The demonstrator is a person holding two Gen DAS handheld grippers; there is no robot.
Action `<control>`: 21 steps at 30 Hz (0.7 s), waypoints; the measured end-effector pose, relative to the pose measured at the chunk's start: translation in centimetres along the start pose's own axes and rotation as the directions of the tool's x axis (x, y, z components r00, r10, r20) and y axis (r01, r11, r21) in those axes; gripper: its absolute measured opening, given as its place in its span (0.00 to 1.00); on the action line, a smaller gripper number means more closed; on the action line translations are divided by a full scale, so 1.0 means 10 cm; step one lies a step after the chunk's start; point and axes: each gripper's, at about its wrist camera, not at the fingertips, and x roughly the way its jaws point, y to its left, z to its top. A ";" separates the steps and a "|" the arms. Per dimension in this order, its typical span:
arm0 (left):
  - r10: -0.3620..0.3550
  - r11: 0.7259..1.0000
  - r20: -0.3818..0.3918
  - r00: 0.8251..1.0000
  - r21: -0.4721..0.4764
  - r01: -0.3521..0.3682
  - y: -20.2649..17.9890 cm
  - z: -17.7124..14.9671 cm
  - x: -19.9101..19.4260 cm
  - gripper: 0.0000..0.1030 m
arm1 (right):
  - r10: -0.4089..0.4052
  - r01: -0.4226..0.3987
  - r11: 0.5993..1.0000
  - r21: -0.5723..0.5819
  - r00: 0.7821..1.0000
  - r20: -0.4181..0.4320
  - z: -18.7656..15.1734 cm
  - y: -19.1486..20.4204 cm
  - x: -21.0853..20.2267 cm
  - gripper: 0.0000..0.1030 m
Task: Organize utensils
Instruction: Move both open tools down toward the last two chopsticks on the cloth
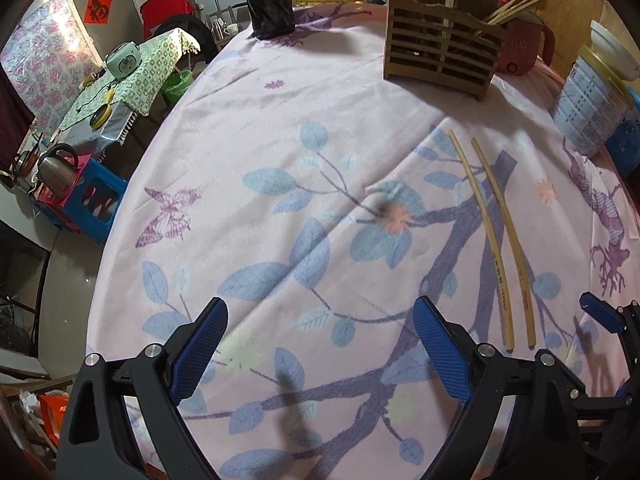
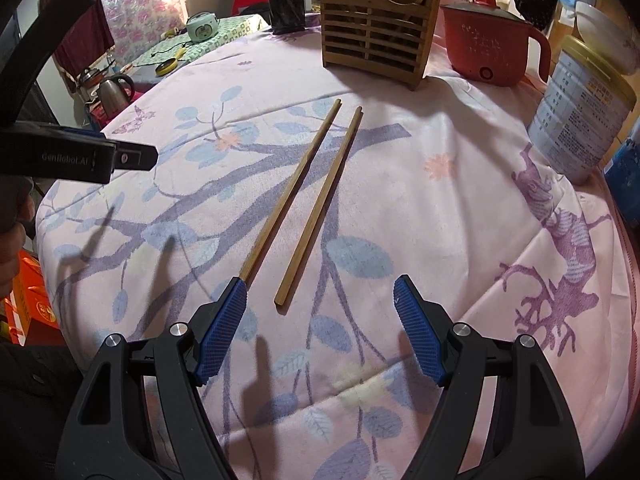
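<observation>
Two wooden chopsticks [image 2: 310, 196] lie side by side on the pink floral tablecloth [image 2: 440, 208]. Their near ends reach down to my right gripper [image 2: 320, 294], which is open just above the cloth. The left chopstick's end sits by the left blue pad [image 2: 224, 328]; nothing is clamped. In the left wrist view the same chopsticks [image 1: 494, 240] lie to the right of my left gripper [image 1: 320, 320], which hangs open over bare cloth. A slatted wooden utensil holder [image 2: 376, 40] with several chopsticks in it stands at the table's far side, the holder [image 1: 440, 50] showing in both views.
A red electric pot [image 2: 492, 46] stands right of the holder, and a tall tin [image 2: 580, 116] with a bowl on it is at the right edge. A black cup [image 1: 270, 8] is at the back. The table's left edge drops to a kettle [image 1: 58, 168] and stools.
</observation>
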 end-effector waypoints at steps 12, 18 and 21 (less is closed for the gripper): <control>-0.040 0.998 -0.020 0.999 0.057 0.041 -0.23 -0.03 0.08 0.89 | -0.063 0.056 0.971 0.231 0.998 0.024 -0.11 -0.55 -0.08 0.71; -0.118 0.980 -0.023 0.993 0.161 0.120 -0.60 -0.03 0.10 0.89 | -0.075 0.071 0.974 0.215 0.997 0.010 -0.19 -0.57 -0.13 0.72; -0.160 0.965 -0.047 0.986 0.203 0.166 -0.79 -0.05 0.16 0.89 | -0.094 0.089 0.971 0.221 0.996 0.012 -0.22 -0.64 -0.19 0.72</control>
